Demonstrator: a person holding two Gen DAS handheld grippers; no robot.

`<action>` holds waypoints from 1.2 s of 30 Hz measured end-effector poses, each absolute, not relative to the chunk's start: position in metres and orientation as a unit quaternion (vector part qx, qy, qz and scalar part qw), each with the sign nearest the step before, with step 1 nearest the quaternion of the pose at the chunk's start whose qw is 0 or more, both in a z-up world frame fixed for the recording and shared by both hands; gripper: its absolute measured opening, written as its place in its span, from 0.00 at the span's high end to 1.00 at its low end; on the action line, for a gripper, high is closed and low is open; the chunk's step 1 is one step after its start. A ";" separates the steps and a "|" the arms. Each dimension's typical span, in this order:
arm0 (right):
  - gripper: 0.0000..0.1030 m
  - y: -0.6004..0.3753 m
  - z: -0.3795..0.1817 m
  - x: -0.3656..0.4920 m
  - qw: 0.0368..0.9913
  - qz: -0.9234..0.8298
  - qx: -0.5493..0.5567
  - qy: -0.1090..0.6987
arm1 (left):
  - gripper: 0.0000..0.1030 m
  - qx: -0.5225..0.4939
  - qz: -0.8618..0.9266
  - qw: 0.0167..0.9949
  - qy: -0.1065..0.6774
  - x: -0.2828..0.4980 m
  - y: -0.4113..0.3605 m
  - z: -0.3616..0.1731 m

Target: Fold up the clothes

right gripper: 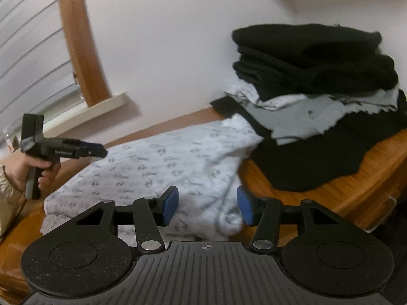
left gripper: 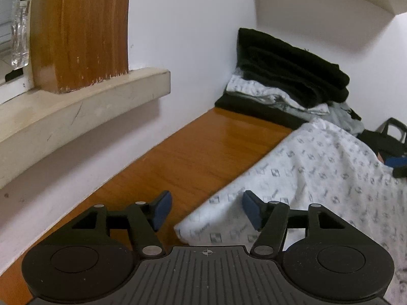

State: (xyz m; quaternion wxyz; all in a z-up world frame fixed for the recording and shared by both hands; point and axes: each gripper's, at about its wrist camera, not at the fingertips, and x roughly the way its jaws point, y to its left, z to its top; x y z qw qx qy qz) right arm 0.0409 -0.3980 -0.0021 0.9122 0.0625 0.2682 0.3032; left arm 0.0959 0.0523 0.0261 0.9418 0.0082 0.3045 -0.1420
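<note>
While both hand-held grippers, left [left gripper: 206, 209] and right [right gripper: 207, 208], gape empty, the limp patterned white garment [right gripper: 157, 162] likely drapes; pinch edges.

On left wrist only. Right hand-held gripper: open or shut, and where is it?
Observer: Open. The right hand-held gripper hangs over the near edge of the white patterned garment, gripping nothing.
Operator: Is the garment flat on that side?
Observer: No. Its near right end is bunched into a rumpled fold close to that gripper.
Operator: How far does the stack spread?
Observer: Its bottom black garment spreads forward over the wooden surface, well past the folded black sweater on top.
</note>
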 end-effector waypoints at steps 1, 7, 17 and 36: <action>0.44 -0.398 -0.003 0.044 0.910 0.304 0.060 0.275 | 0.35 0.004 -0.145 0.941 0.305 0.098 0.053 0.026; 0.43 -0.388 0.001 0.072 0.902 0.317 0.041 0.290 | 0.35 -0.010 -0.174 0.927 0.332 0.107 0.052 0.022; 0.39 -0.340 0.020 0.175 0.889 0.351 -0.040 0.292 | 0.30 -0.016 -0.180 0.926 0.333 0.098 0.052 0.018; 0.56 -0.312 0.003 0.209 0.806 0.491 -0.080 0.322 | 0.55 -0.006 -0.220 0.922 0.320 0.098 0.051 0.015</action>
